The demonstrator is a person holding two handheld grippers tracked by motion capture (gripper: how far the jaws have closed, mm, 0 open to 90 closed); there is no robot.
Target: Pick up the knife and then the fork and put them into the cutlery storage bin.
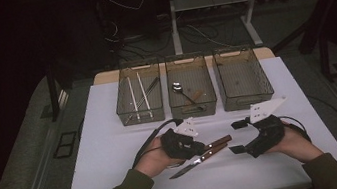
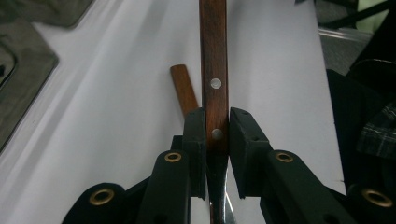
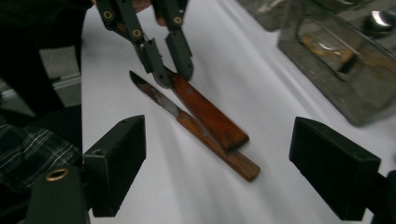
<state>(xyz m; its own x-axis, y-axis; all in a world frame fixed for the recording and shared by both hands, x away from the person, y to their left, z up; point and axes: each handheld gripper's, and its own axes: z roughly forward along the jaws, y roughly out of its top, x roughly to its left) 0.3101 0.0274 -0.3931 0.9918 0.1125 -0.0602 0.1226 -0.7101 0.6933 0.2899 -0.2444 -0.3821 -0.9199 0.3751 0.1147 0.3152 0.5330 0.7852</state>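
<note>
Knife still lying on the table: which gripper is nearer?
Left. The left gripper is shut on the other knife, right above the lying knife. The right gripper hangs open, off its handle end, touching nothing.

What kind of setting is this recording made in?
Probably a lab or recording workspace, not a kitchen: a white-covered table in a dark room, loose cables on the floor behind it, and three wire bins lined up for sorting cutlery.

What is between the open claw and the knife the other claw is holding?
Just bare white table. In the right gripper view, the right claw stands open and apart from the held knife, with a second knife lying beside it.
</note>
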